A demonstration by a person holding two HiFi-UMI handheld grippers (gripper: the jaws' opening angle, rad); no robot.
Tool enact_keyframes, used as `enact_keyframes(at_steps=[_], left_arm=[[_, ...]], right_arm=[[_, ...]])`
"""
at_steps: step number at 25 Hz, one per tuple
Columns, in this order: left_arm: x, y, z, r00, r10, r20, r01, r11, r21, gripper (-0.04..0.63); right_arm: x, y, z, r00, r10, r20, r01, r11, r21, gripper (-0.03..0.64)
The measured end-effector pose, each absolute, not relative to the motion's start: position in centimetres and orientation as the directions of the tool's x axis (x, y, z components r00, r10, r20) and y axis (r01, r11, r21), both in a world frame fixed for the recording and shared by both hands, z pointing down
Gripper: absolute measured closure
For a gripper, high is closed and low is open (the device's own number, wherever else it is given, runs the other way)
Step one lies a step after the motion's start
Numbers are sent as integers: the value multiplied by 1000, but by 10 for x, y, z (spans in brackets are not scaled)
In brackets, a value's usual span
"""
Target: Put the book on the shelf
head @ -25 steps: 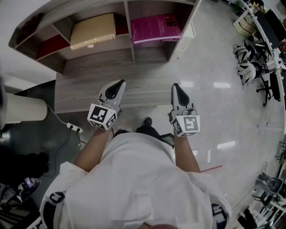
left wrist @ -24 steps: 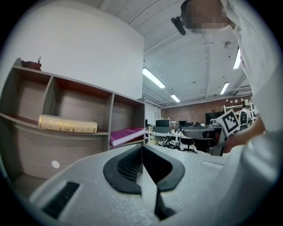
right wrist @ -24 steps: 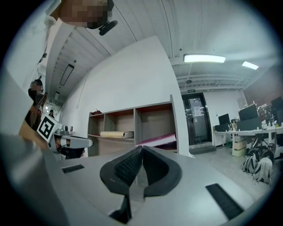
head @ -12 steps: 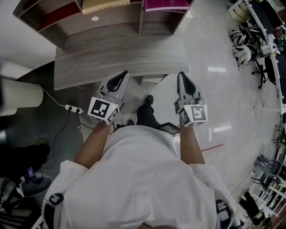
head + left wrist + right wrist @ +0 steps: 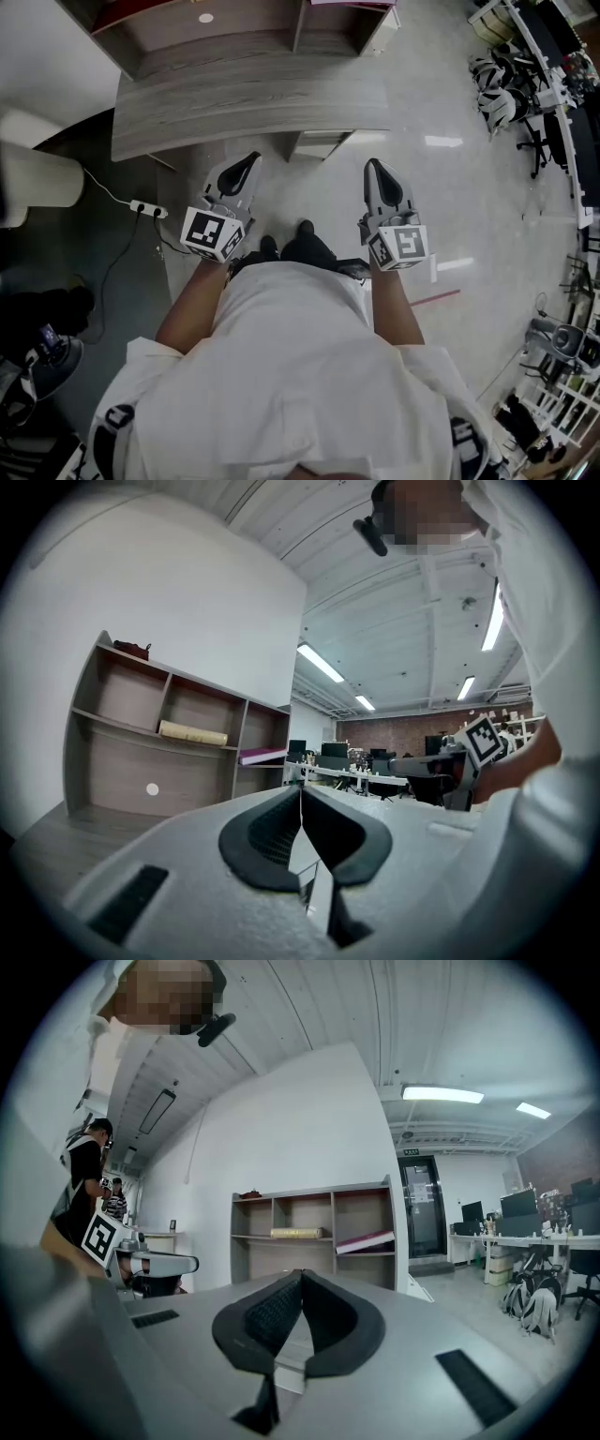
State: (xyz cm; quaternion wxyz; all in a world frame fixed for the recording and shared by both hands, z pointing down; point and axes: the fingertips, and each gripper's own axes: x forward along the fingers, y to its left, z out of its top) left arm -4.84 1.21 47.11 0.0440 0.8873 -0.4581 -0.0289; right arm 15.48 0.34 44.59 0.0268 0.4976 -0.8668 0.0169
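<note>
The magenta book (image 5: pixel 262 756) lies on the middle board of the right-hand bay of the wooden shelf (image 5: pixel 141 761); the right gripper view also shows this book (image 5: pixel 366 1241) and the shelf (image 5: pixel 314 1232). In the head view only the shelf's bottom edge (image 5: pixel 244 19) shows at the top. My left gripper (image 5: pixel 247 163) and right gripper (image 5: pixel 372 169) hang side by side over the floor, in front of the grey wood desk (image 5: pixel 244 94). Both are shut with nothing in them. The pads meet in the left gripper view (image 5: pixel 301 794) and in the right gripper view (image 5: pixel 302 1279).
A tan flat book (image 5: pixel 192 732) lies in the shelf's middle bay. A power strip (image 5: pixel 142 208) with its cable is on the floor at left, beside a white cylinder (image 5: pixel 37 178). Chairs and bags (image 5: pixel 497 94) stand at the far right. The person's shoes (image 5: pixel 305 232) show below.
The person has stepped back: shelf and desk slid toward the top of the head view. Both grippers, earlier over the desk's front edge, are now over the floor, still shut.
</note>
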Motion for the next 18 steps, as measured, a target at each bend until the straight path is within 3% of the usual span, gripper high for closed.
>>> enact_keyframes(at_steps=[18], left_arm=[[26,134,473,507,-857,93,-861,-499,100,577]], right_arm=[[220,109,462,-613,-790,24,-786,605,-128,603]])
